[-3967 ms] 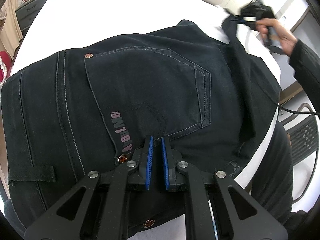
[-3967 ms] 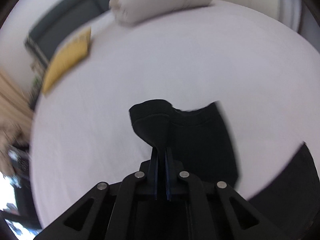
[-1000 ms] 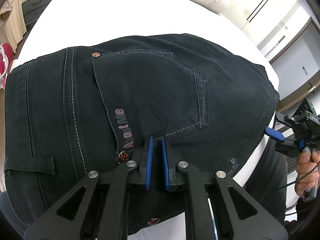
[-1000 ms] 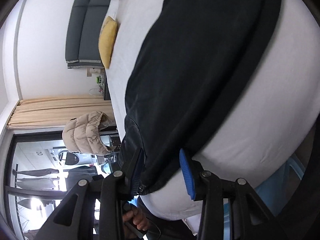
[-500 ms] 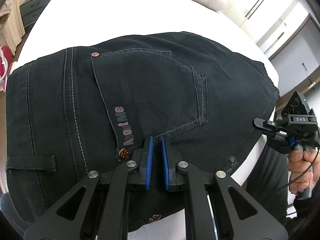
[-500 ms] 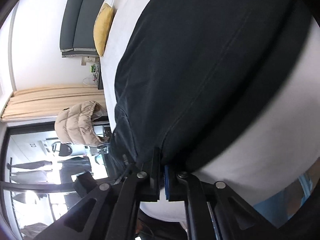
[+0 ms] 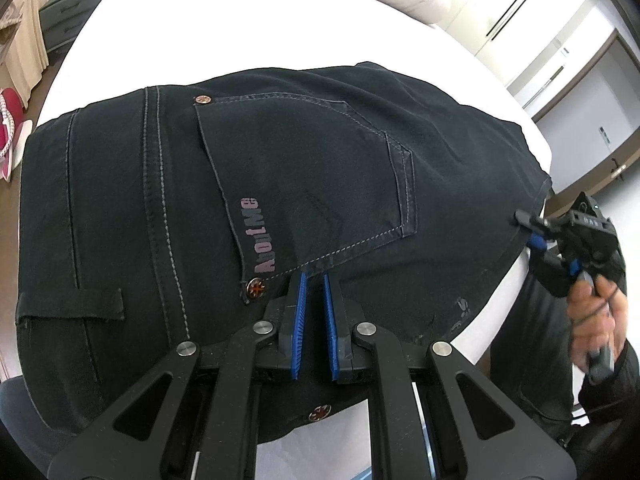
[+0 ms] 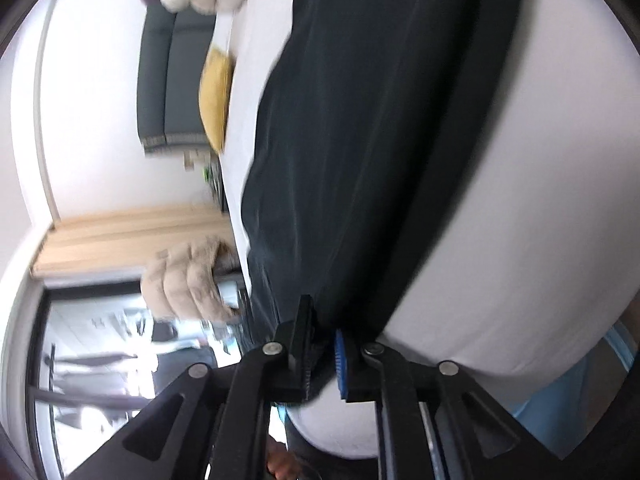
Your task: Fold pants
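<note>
Your left gripper [image 7: 314, 280] is matte black, with ribbed blue pads [image 7: 299, 324] lining the inner faces of its two fingers. Four round silver screws [image 7: 187, 348] sit along the black linkage arms, which have long triangular cut-outs. Your right gripper [image 7: 532, 226] has the same black frame and blue pads, and small white lettering marks its body. A thin black cable [image 7: 592, 308] crosses your right hand [image 7: 596, 316], and you wear a dark sleeve [image 7: 624, 364].
</note>
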`<state>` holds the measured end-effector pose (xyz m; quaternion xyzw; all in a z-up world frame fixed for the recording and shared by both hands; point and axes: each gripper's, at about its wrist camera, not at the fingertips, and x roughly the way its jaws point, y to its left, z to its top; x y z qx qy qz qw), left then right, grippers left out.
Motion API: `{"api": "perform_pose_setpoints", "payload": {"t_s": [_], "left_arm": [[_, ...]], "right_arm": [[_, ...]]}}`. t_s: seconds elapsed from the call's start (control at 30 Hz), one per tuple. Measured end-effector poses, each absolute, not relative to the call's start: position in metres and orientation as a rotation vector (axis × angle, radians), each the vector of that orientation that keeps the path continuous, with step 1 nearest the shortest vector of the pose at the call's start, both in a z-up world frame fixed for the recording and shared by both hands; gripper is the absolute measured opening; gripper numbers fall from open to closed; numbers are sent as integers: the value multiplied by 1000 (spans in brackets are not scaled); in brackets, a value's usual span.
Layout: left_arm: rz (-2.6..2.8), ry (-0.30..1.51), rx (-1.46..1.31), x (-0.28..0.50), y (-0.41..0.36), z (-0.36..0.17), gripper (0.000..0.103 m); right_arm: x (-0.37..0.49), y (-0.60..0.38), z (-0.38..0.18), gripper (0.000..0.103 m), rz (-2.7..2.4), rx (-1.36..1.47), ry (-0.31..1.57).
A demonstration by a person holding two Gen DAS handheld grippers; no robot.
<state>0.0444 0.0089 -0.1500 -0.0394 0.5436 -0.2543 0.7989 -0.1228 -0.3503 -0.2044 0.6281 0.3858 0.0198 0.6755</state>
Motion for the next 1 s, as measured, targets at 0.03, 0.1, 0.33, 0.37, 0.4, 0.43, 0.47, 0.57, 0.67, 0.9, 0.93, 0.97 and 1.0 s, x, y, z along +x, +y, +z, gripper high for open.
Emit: {"api": "perform_pose_setpoints", "payload": {"t_s": [0.03,0.1,0.33,0.37,0.4,0.43,0.47,0.57,0.67,0.9,0.93,0.97,1.0], "left_arm": [[-546,1167,-86,44,9,-150,9],[-545,1169,-82,43,9,-151,9],[-542,1173,-73,43,8,-149,9],[-543,1173,-74,44,8,-149,9],[-543,1174,-74,44,7,-150,9],[-543,1174,-72,44,6,-150,9],[-543,1174,-71,45,7,-150,9],[-543,1173,-77,45,9,-150,9],[-544,1171,-75,43,12,-151,9],[-546,1169,-77,42,14,-151,9],[-547,1169,-75,41,14,-151,9],[-547,1169,-76,41,14,-151,9],[-547,1170,-77,42,15,-151,9]], "right_arm": [[-125,-359,-204,11,22,1419,843],[-132,-378,-203,10,-29,1457,786],[-147,-393,-200,2,-119,1426,789],[-148,-392,-201,2,-119,1431,783],[-149,-392,-204,2,-113,1442,778],[-148,-393,-205,1,-107,1446,778],[-147,-394,-205,1,-103,1435,784],[-139,-402,-201,4,-102,1403,786],[-140,-421,-198,5,-138,1415,742],[-155,-458,-201,0,-202,1431,692],[-157,-458,-201,0,-205,1424,692],[-159,-457,-203,0,-207,1438,681],[-160,-458,-205,0,-205,1455,669]]}}
